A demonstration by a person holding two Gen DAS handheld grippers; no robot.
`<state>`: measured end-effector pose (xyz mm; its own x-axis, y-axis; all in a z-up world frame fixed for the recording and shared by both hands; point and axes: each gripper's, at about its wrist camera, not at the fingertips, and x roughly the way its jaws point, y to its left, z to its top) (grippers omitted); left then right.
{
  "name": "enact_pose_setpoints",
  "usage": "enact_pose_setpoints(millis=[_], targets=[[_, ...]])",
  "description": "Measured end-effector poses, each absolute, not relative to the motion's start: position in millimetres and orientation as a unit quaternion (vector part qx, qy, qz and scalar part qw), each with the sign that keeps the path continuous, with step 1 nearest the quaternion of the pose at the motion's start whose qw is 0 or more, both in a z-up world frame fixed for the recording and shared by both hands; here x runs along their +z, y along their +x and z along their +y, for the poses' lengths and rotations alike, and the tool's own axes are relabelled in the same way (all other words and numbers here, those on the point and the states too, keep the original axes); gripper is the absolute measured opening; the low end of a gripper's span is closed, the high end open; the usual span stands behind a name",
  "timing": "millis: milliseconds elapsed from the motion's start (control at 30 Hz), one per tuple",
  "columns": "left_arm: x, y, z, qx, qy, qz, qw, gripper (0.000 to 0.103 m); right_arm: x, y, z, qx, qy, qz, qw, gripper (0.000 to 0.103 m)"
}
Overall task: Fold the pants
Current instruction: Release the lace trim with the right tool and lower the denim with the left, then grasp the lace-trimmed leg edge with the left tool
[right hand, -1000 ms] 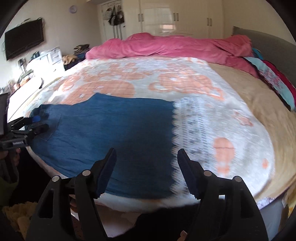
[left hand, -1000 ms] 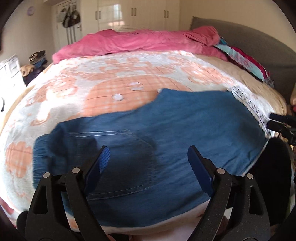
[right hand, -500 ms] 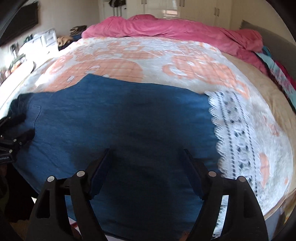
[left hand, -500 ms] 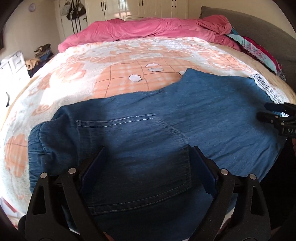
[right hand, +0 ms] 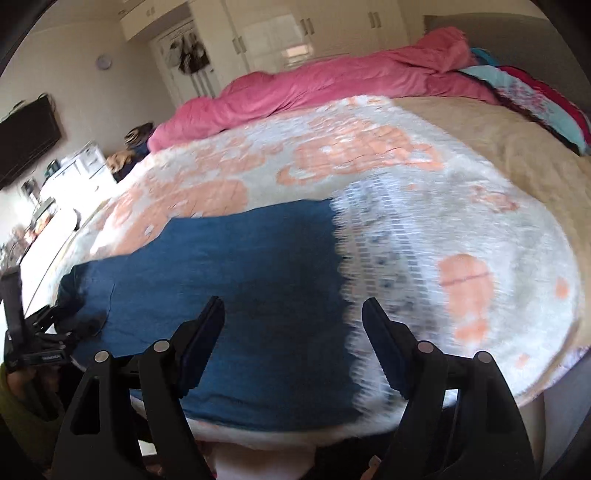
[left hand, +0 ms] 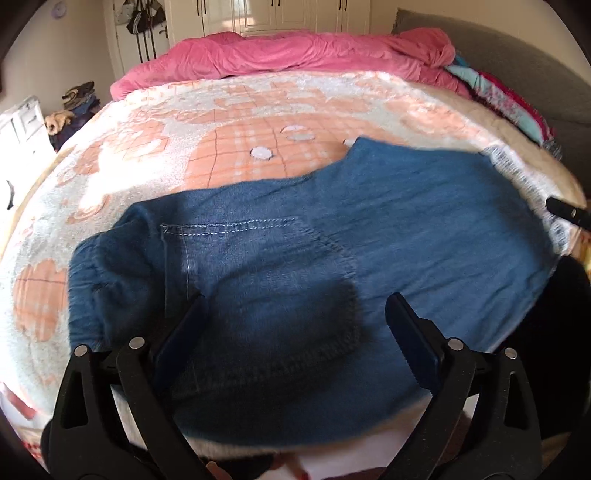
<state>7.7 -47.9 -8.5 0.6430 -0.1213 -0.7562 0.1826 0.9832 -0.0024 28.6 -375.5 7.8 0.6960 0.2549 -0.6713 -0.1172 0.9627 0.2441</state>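
Black plastic arms with dark blue pads frame both my views. My left claw (left hand: 295,332) stands wide, nothing between its pads, hovering over the back pocket (left hand: 266,280) of the pants (left hand: 406,236). My right claw (right hand: 293,332) is spread just as wide and empty, poised above the other end of the pants (right hand: 240,295), close to where the denim meets a band of white lace trim (right hand: 373,266).

The pants are blue denim, laid flat along the near edge of the bed (left hand: 155,155), the long way across it. The gathered waistband (left hand: 92,280) lies toward the bed's left side. The near edge of the denim runs right along the bed's near edge.

From the right wrist I see the left claw (right hand: 79,325) low at the left, at the waistband end; from the left wrist only a black tip of the right claw (left hand: 565,211) shows at the far right, over the lace.

Under the pants is a fuzzy white and peach blanket (right hand: 369,155). A rumpled pink duvet (left hand: 295,55) lies heaped along the bed's far edge. White wardrobe doors (right hand: 295,33) stand behind it, and a dark television (right hand: 26,140) hangs on the left wall.
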Motion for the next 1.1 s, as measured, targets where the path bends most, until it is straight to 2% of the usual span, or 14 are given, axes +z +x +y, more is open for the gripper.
enact_pose_setpoints(millis=[67,433,567,667,1000,1100], targets=[[0,3,-49,-0.088,0.032,0.405,0.909,0.090,11,19,-392,0.089,0.107,0.370,0.918,0.079],[34,2,-92,-0.123,0.059,0.378,0.916,0.093,-2,-7,-425,0.065,0.157,0.366,0.915,0.079],[37,13,-116,-0.147,0.060,0.382,0.910,0.093,-9,-9,-433,0.056,0.168,0.371,0.912,0.079],[39,24,-143,-0.165,0.079,0.386,0.904,0.093,-16,-7,-441,0.050,0.180,0.378,0.907,0.088],[42,66,-233,-0.229,0.150,0.382,0.883,0.093,-25,1,-445,0.068,0.198,0.393,0.896,0.088],[35,86,-248,-0.242,0.148,0.404,0.870,0.093,-25,3,-445,0.065,0.199,0.396,0.894,0.088]])
